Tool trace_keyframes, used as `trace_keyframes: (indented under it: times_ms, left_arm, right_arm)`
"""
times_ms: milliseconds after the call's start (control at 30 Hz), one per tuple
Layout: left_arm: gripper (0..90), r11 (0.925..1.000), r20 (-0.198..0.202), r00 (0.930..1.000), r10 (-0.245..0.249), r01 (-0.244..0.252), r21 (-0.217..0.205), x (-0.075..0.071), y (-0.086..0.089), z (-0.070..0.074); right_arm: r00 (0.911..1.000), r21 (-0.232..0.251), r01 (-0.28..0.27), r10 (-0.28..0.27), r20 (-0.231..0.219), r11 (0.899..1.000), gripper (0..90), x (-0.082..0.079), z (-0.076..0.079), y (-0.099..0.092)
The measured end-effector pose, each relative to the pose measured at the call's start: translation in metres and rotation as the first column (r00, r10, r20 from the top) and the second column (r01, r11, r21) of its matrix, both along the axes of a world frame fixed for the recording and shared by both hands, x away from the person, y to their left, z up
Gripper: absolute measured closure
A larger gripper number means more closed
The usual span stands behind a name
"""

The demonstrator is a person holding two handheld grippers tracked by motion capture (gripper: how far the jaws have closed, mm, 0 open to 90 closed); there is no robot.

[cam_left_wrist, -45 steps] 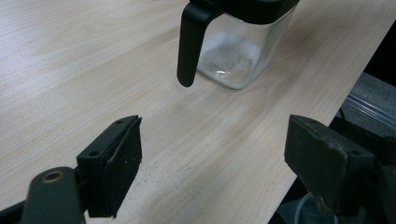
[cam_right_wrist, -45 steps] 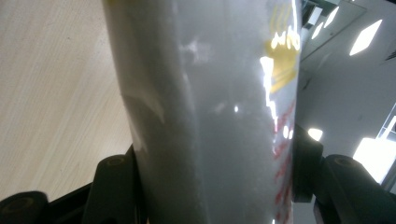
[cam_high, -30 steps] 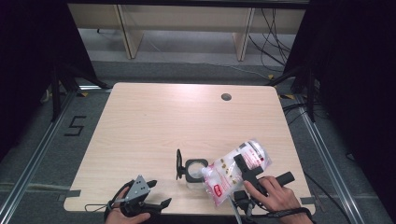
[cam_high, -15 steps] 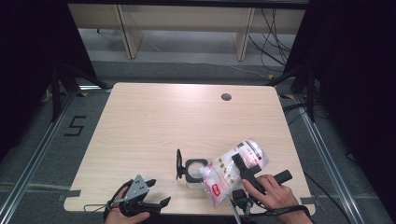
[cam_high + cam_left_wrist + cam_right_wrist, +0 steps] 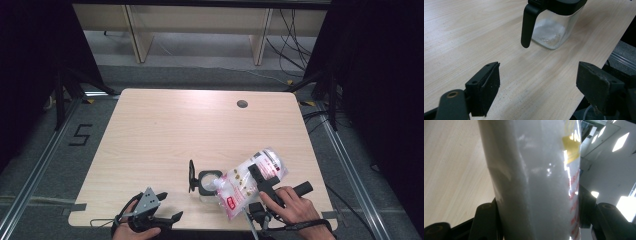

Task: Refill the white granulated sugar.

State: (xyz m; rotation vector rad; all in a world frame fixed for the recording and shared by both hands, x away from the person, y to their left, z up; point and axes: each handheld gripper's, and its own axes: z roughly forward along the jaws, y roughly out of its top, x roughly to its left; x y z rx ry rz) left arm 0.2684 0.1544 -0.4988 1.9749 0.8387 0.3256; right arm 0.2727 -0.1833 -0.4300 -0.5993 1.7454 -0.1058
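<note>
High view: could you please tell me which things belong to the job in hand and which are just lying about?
In the job:
- plastic bag, clamped in the right hand-held gripper
- glass jar, lid open

Lying about:
- left hand-held gripper, open, idle
- table

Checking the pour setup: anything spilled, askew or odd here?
No spill visible. The bag is clamped in the right gripper and tipped, its lower end at the open jar, lid flipped upright. The left gripper idles open near the table edge.

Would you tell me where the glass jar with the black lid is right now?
In the high view, the glass jar stands near the table's front edge, between both grippers, with the tilted bag's mouth at its opening.
</note>
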Motion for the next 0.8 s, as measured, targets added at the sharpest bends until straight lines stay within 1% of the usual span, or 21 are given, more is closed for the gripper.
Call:
trace_keyframes:
  times_ms: [67,100,133,167,367,400,533,567,600,633,700,733,800]
  left_arm:
    - [18.6,1.0000,0.003,1.0000,-0.001,0.001,0.004,-0.0003,0.0006,0.0004]
    - [18.6,1.0000,0.003,1.0000,-0.001,0.001,0.004,-0.0003,0.0008,0.0004]
    - [18.6,1.0000,0.003,1.0000,-0.002,0.002,0.000,0.0000,0.0008,0.0001]
    - [18.6,1.0000,0.002,1.0000,-0.001,0.001,-0.001,0.0001,0.0008,0.0001]
    - [18.6,1.0000,0.000,1.0000,0.000,0.000,0.004,-0.0003,0.0005,0.0005]
    - [18.6,1.0000,0.001,1.0000,-0.001,0.001,0.004,-0.0003,0.0007,0.0006]
    - [18.6,1.0000,0.002,1.0000,-0.001,0.001,-0.002,0.0001,0.0007,0.0002]
    - [18.6,1.0000,0.002,1.0000,-0.001,0.001,-0.001,0.0001,0.0007,0.0003]
    - [18.6,1.0000,0.003,1.0000,-0.002,0.002,-0.001,0.0000,0.0007,0.0002]
    - [18.6,1.0000,0.003,1.0000,-0.003,0.003,-0.001,0.0000,0.0007,0.0002]
    - [18.6,1.0000,0.003,1.0000,-0.002,0.002,-0.001,0.0000,0.0007,0.0004]
    - [18.6,1.0000,0.004,1.0000,-0.002,0.002,-0.002,-0.0001,0.0008,0.0004]
    - [18.6,1.0000,0.003,1.0000,-0.001,0.001,-0.001,0.0000,0.0008,0.0003]
  right_arm:
    - [0.9998,0.029,0.020,-0.020,-0.009,0.999,45.5,-0.0003,-0.0032,-0.0026]
    - [0.9991,0.062,0.039,-0.038,-0.020,0.997,45.5,-0.0003,-0.0059,-0.0049]
    - [0.9992,0.054,0.037,-0.036,-0.018,0.998,45.5,0.0003,-0.0056,-0.0054]
    - [0.9997,0.031,0.021,-0.020,-0.014,0.999,45.6,0.0015,-0.0041,-0.0050]
    - [0.9993,0.045,0.036,-0.036,-0.012,0.998,45.7,-0.0001,-0.0042,-0.0070]
    - [0.9990,0.052,0.041,-0.040,-0.018,0.998,45.7,-0.0002,-0.0048,-0.0073]
    - [0.9997,0.034,0.022,-0.022,-0.006,0.999,45.8,0.0001,-0.0024,-0.0066]
    - [0.9994,0.049,0.035,-0.035,-0.008,0.998,45.8,-0.0008,-0.0035,-0.0074]
    - [0.9998,0.021,0.017,-0.017,0.001,1.000,45.8,-0.0003,-0.0016,-0.0061]
    - [0.9997,0.030,0.024,-0.024,0.003,0.999,45.8,-0.0013,-0.0020,-0.0067]
    - [0.9998,0.017,0.020,-0.020,0.008,1.000,45.9,-0.0020,-0.0012,-0.0064]
    - [0.9995,0.027,0.032,-0.032,0.004,0.999,45.8,-0.0030,-0.0021,-0.0070]
    - [0.9999,0.013,0.010,-0.011,0.012,1.000,45.8,-0.0034,-0.0002,-0.0059]
